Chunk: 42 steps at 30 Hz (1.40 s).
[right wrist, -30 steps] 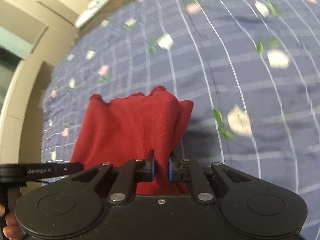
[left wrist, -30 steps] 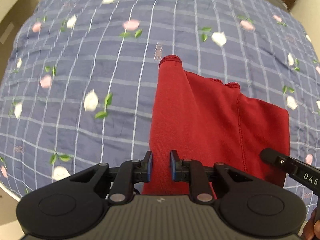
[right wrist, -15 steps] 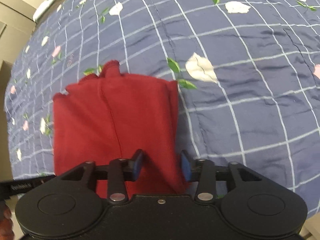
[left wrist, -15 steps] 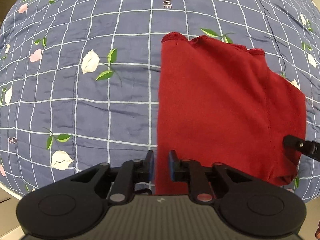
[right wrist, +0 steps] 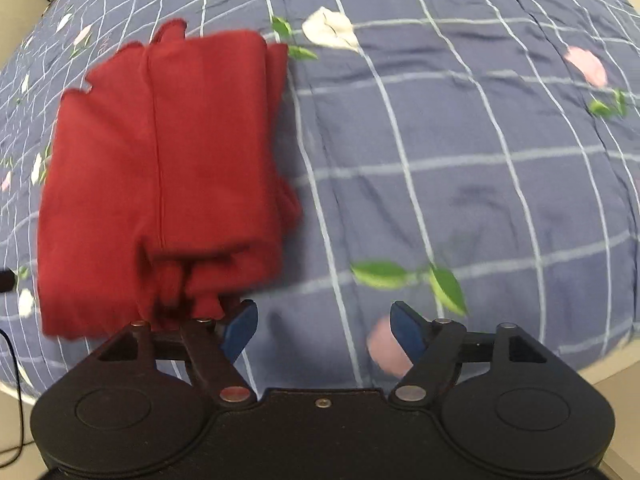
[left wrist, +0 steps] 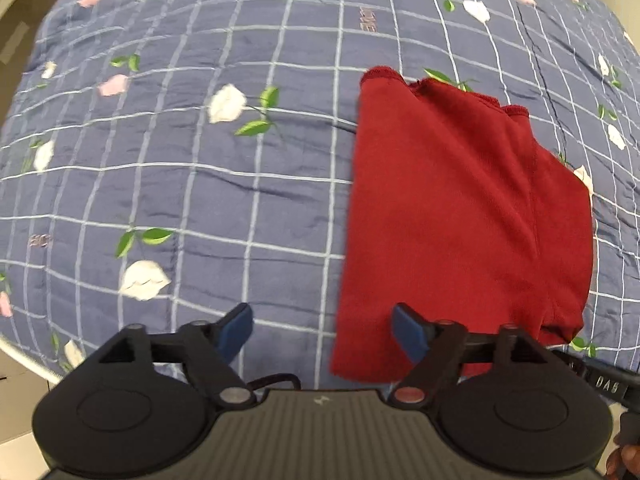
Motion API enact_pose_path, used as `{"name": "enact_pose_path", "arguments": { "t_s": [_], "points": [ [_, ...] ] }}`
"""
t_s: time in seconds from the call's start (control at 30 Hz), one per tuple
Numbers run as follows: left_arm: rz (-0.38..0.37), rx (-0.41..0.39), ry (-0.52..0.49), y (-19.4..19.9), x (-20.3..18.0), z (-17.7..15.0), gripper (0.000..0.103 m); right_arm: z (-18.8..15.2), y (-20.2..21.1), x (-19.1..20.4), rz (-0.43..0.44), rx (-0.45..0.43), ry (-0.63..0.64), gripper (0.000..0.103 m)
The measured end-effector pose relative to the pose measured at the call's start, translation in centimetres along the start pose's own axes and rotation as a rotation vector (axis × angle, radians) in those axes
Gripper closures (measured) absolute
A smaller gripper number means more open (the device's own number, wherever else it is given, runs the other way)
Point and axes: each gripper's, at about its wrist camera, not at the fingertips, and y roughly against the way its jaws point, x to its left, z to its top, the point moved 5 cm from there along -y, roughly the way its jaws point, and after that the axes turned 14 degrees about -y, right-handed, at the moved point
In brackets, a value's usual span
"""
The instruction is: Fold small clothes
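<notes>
A small red garment (left wrist: 460, 216) lies folded flat on the blue checked bedspread (left wrist: 200, 160), its hemmed ends pointing away from me. My left gripper (left wrist: 322, 330) is open at the garment's near left corner, with its right pad (left wrist: 408, 330) over the red cloth and the left pad over the spread. In the right wrist view the red garment (right wrist: 160, 168) lies to the left. The right gripper (right wrist: 322, 330) is open over bare spread, just right of the garment's near edge, holding nothing.
The bedspread (right wrist: 460, 160) with flower prints covers the bed, and its near edge runs just under both grippers. The other gripper's black finger (left wrist: 600, 380) and part of a hand (left wrist: 628, 458) show at the lower right of the left wrist view. A cable (right wrist: 12, 412) hangs at the left.
Both grippers went from shut on the red garment to open and let it go. It now lies flat on the bed. The right gripper shifted to the right, off the cloth.
</notes>
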Motion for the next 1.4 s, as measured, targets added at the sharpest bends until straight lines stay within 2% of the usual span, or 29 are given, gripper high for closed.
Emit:
{"name": "enact_pose_path", "arguments": {
  "t_s": [0.13,0.33,0.47,0.67,0.9,1.07,1.4],
  "points": [
    [0.044,-0.076,0.005,2.8,-0.3,-2.2,0.012,-2.3,2.5,-1.3,0.068,-0.052,-0.025,0.015],
    [0.069,-0.209,0.005,7.4,-1.6,-6.5,0.005,-5.7,9.8,-1.9,0.19,-0.261,0.0,0.002],
    [0.063,-0.304,-0.015,10.8,-3.0,-10.0,0.001,-8.2,15.0,-1.7,0.28,-0.387,0.035,0.001],
    [0.07,-0.43,-0.03,14.5,-4.5,-15.4,0.001,-12.4,21.0,-2.1,0.354,-0.505,0.113,0.001],
    [0.106,-0.491,-0.023,15.9,-5.0,-21.4,0.001,-17.4,22.9,-3.7,0.365,-0.498,0.204,0.001],
    [0.127,-0.497,-0.047,15.9,-5.6,-24.6,0.001,-19.0,23.0,-4.9,0.362,-0.484,0.22,0.001],
    [0.133,-0.489,-0.052,16.2,-6.4,-26.5,0.001,-20.1,23.2,-6.3,0.38,-0.476,0.207,0.001]
  ]
}}
